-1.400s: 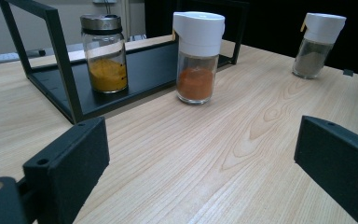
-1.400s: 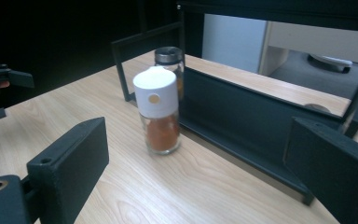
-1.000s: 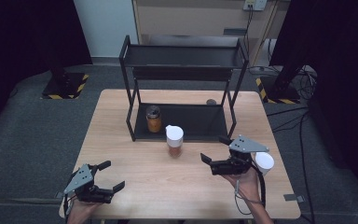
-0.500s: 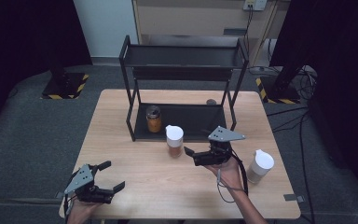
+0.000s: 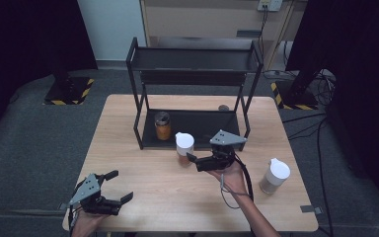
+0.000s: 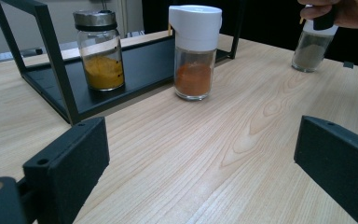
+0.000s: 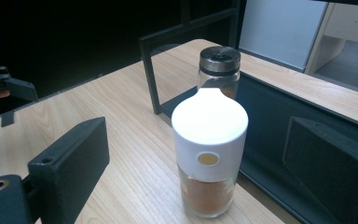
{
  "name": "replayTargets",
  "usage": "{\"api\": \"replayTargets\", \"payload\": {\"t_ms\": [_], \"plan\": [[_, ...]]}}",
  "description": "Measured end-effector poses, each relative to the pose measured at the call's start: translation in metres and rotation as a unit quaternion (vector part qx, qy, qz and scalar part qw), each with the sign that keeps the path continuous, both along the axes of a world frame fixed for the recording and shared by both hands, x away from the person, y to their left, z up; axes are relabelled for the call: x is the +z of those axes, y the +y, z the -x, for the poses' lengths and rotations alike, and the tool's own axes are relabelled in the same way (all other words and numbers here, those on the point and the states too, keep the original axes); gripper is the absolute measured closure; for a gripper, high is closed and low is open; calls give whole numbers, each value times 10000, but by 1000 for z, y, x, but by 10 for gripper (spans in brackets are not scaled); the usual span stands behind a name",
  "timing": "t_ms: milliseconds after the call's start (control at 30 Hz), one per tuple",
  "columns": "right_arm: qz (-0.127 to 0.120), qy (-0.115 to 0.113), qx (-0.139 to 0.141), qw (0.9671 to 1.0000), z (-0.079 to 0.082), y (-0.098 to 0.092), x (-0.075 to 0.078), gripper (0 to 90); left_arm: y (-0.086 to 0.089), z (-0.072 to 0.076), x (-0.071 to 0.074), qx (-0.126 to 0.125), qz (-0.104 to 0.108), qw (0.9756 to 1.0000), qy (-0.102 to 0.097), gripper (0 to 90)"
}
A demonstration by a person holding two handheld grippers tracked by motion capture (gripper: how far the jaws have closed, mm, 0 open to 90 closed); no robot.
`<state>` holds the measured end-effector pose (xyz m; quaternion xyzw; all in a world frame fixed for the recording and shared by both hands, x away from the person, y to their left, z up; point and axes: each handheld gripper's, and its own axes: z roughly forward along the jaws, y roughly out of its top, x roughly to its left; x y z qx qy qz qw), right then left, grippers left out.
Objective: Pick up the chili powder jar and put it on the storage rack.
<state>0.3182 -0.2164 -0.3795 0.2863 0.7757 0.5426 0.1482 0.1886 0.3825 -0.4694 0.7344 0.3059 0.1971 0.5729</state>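
Your right gripper comes in level with its jaws spread wide, because the glass spice jar with the white cap and orange-red powder stands upright between them, not yet touched, on the wooden table just in front of the black metal two-tier rack. Behind it, on the rack's bottom shelf, sits a glass jar of yellow spice with a metal lid, near enough to crowd a far jaw. A white-capped jar of grey powder stands well apart at your right. Your left gripper rests near the table's front edge, jaws apart, holding nothing.
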Motion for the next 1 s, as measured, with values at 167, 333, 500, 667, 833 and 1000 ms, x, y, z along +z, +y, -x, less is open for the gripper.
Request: {"api": "replayTargets", "payload": {"t_ms": [167, 333, 500, 667, 833, 1000], "plan": [[-20, 42, 17, 10000, -8, 4, -3, 70, 0, -1, -1, 1, 2, 10000, 7, 23], [30, 63, 44, 10000, -17, 11, -6, 71, 1, -3, -2, 16, 43, 10000, 30, 23], [70, 79, 67, 9999, -24, 19, -10, 72, 1, -4, -3, 8, 47, 10000, 45, 23], [221, 15, 115, 9997, -30, 32, -14, 75, 2, -4, -3, 9, 60, 10000, 48, 23], [298, -24, 105, 9995, -34, 40, -20, 84, 1, -4, -3, -12, 31, 10000, 43, 23], [353, -81, 20, 9993, -37, 47, -26, 97, 2, -4, -3, -10, 44, 10000, 47, 23]]}}
